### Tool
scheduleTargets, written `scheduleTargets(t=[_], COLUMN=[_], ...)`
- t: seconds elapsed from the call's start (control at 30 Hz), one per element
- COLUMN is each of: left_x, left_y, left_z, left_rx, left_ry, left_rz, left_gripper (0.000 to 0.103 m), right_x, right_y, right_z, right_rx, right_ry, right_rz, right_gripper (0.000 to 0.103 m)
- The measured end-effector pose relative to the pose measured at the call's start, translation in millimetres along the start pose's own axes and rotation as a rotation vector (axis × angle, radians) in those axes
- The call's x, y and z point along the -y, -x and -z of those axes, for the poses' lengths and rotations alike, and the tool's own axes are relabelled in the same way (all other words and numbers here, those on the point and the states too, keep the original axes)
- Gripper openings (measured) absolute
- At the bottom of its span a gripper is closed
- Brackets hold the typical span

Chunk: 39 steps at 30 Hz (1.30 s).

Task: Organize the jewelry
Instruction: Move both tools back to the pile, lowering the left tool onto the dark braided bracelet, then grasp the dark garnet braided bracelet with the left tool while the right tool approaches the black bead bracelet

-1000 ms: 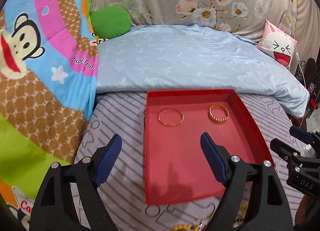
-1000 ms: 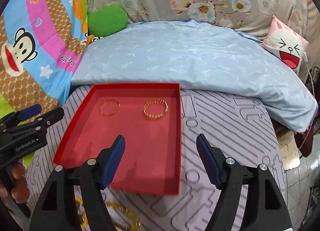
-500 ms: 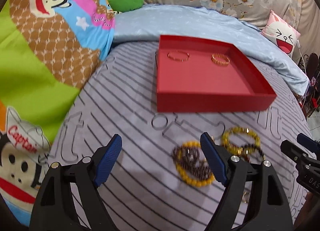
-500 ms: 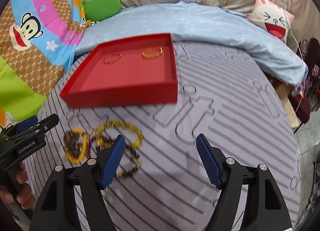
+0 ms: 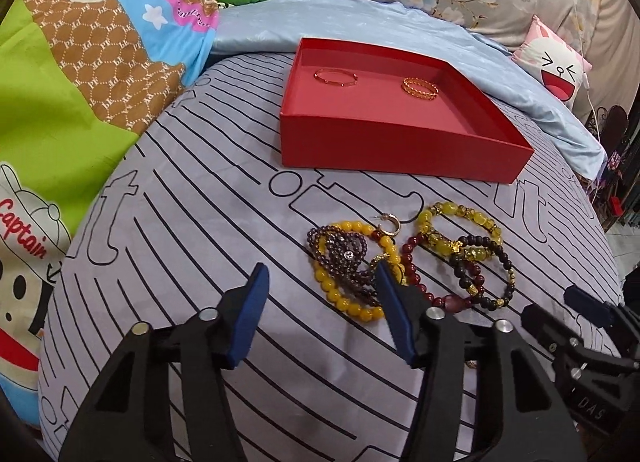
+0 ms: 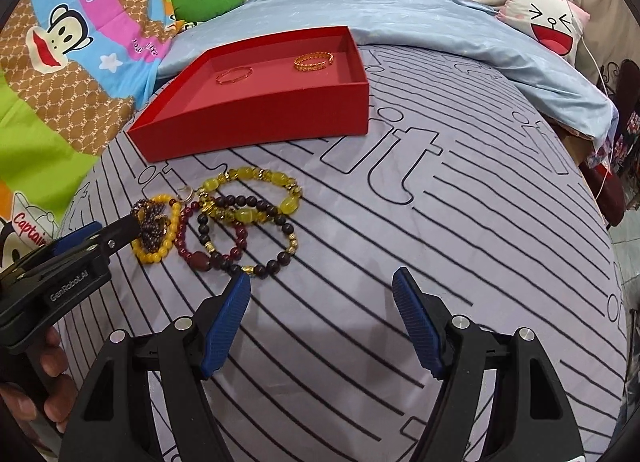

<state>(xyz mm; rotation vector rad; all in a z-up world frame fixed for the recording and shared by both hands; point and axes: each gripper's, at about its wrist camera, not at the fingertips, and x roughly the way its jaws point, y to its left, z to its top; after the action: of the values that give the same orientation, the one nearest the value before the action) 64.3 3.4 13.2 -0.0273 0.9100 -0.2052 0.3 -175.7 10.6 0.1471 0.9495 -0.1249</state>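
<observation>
Bead bracelets (image 5: 404, 258) just ahead of spread-jawed left gripper (image 5: 320, 278) (right gripper (image 6: 322, 286) likewise agape, empty).

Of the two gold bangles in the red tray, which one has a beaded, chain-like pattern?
The gold bangle on the right, near the red tray's right wall. The left bangle is a thin, smooth ring.

One red tray (image 5: 400, 152); two gold bangles (image 5: 335, 76) inside; about five beaded bracelets (image 6: 236, 222); one earring (image 5: 389, 228).
</observation>
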Motion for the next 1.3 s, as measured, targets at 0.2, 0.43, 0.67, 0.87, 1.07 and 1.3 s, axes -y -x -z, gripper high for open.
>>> scheduleTargets(t=[0.2,0.43,0.67,0.87,1.07,1.3], left_x=[1.1,3.2,4.4,-5.8,-22.2,-29.2], left_y=[-5.5,-4.6,16.5,35.7,39.1,32.4], left_z=[-0.1,0.8,-2.1,-4.8,3.3,7.5], left_rx=[-0.015,-0.018,0.041,0.081,0.07,0.051], left_ry=[0.008,-0.001,-0.021,-0.015,0.002,0.02], left_rz=[0.028,0.076,0.097,0.103,0.085,0.071], left_gripper=[0.031,0.004,0.003,0.003,0.003,0.003], right_x=[-2.9,-4.2,-1.7,-2.0,-6.8,-12.1], right_y=[-2.9,-5.2,-2.5,-3.5,-15.6,-27.4], right_z=[1.6,2.4,0.9,-8.0,-19.8,-24.8], right_rx=[-0.006,-0.01,-0.002,0.007,0.012,0.0], right_ry=[-0.001,-0.005,-0.013,-0.019,-0.012,0.008], right_rz=[-0.014,-0.022,-0.02,-0.036,-0.024,-0.017], right_gripper=[0.071,0.071,0.071,0.071,0.069,0.051])
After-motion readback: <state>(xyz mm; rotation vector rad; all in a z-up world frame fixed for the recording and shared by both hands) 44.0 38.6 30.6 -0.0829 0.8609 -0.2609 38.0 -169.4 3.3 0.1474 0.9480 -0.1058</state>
